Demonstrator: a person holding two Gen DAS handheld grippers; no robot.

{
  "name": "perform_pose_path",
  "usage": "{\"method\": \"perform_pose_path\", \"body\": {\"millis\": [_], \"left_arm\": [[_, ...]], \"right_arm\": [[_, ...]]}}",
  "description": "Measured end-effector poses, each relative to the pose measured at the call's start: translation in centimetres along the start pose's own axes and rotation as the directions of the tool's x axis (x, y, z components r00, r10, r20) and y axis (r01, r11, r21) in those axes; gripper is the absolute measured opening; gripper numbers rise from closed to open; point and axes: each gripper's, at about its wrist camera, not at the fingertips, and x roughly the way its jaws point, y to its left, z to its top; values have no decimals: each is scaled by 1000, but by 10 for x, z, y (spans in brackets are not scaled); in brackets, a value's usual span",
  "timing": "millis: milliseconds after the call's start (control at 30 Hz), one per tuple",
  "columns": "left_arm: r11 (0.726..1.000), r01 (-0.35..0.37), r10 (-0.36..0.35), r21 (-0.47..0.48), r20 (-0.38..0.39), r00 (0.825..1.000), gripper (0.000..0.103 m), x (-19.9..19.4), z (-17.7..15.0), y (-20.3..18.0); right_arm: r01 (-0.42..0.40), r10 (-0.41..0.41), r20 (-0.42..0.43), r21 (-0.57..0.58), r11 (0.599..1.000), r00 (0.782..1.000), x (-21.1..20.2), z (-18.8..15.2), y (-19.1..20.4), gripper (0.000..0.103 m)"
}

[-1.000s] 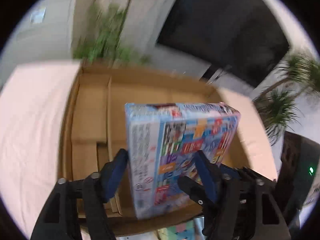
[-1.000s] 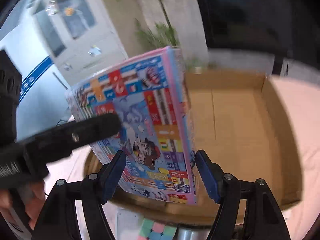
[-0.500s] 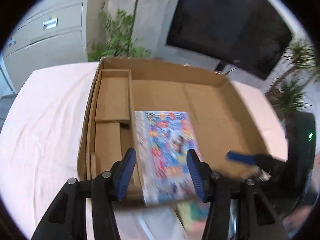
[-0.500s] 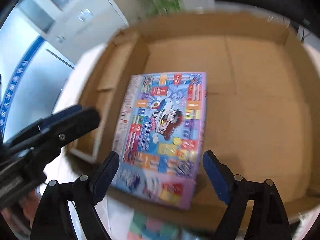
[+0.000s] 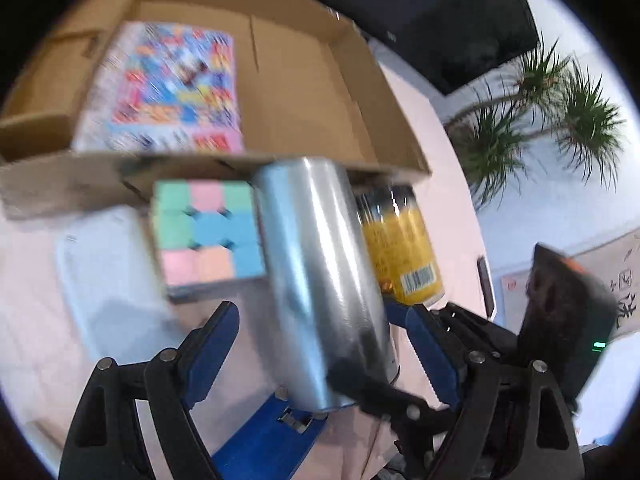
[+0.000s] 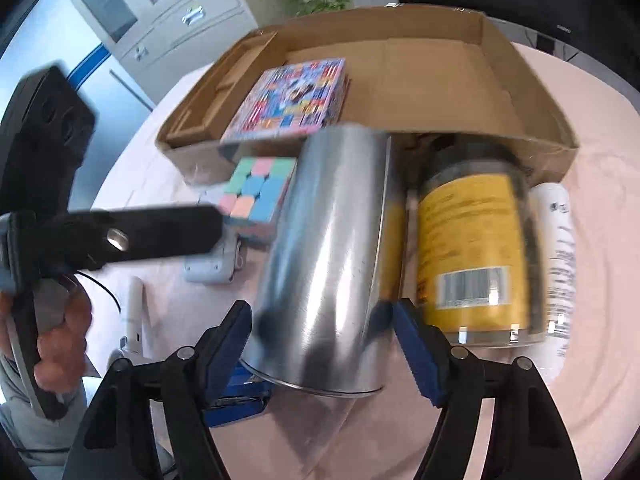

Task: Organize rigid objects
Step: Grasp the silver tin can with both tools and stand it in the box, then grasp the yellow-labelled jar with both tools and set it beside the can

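The colourful game box (image 5: 168,88) lies flat in the open cardboard box (image 5: 304,92); it also shows in the right wrist view (image 6: 298,96) inside the cardboard box (image 6: 532,80). A shiny metal can (image 5: 320,280) stands tilted on the pink tablecloth between the fingers of both grippers. My left gripper (image 5: 320,344) is open around it. My right gripper (image 6: 324,344) is open around the metal can (image 6: 332,256). A pastel puzzle cube (image 5: 208,232) and a yellow-labelled jar (image 5: 400,248) sit beside the can.
A white case (image 5: 104,272) lies left of the cube. In the right wrist view the jar (image 6: 472,256) has a white bottle (image 6: 560,248) to its right, and a blue object (image 6: 240,388) lies under the can. Potted plants stand beyond the table.
Both grippers let go of the game box, which now lies flat in the cardboard box. Both pulled back and down to the metal can in front of the box.
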Motion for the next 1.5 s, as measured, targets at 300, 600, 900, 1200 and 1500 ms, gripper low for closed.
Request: {"method": "perform_pose_path", "body": {"millis": [300, 600, 900, 1200, 1500], "left_arm": [[997, -66, 65, -40, -15, 998, 80, 4, -22, -5], [986, -125, 95, 107, 245, 965, 80, -80, 37, -92], [995, -97, 100, -30, 138, 985, 79, -38, 148, -58], [986, -102, 105, -132, 10, 994, 78, 22, 123, -8], [975, -220, 219, -11, 183, 958, 77, -50, 65, -39]], "right_arm": [[-58, 58, -16, -4, 998, 998, 17, 4, 9, 85], [-39, 59, 232, -89, 995, 971, -71, 60, 23, 84], [-140, 151, 141, -82, 987, 979, -34, 181, -31, 83], [-99, 99, -34, 15, 995, 994, 59, 154, -53, 82], [-101, 105, 74, -54, 993, 992, -24, 109, -47, 92]]}}
